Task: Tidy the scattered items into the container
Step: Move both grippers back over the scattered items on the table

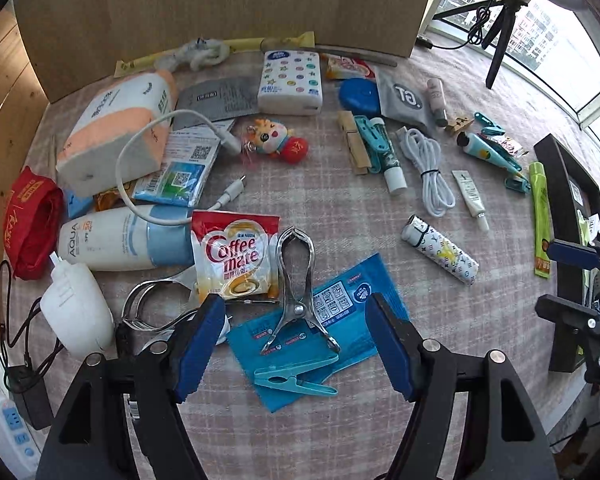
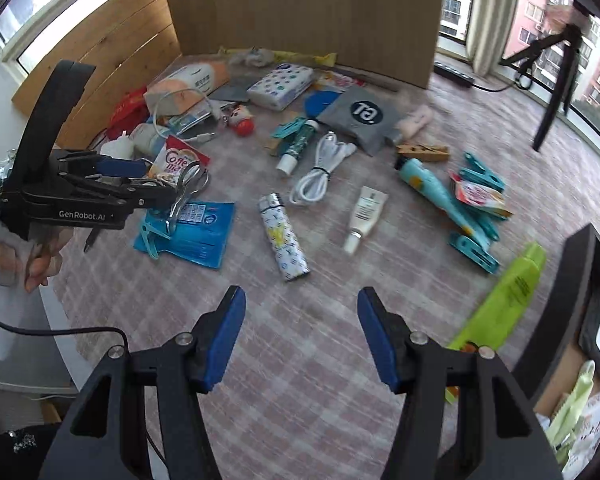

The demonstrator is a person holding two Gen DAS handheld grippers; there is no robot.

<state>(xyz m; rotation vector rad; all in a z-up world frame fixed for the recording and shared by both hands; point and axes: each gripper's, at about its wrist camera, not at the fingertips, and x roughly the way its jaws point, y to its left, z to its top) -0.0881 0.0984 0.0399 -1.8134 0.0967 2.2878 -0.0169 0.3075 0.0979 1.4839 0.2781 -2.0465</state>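
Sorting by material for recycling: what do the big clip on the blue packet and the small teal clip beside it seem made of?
Big clip: likely polished metal, silvery with bright reflections. Teal clip: probably plastic, with uniform matte colour and no shine. Blue packet under them looks like glossy film.

Soft daylight from windows [image 2: 548, 32] (upper right), motion blur on right view, fisheye-bent dark corners

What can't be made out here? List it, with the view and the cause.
- Dark rectangular container: contents mostly cut off by the right edge in both wrist views.
- Curved shiny metal clip: partly hidden under the Coffee mate sachet and left gripper in the left wrist view.
- Green flat packet: print blurred, lower end behind the right gripper in the right wrist view.
- Small white tube: label too small to read.
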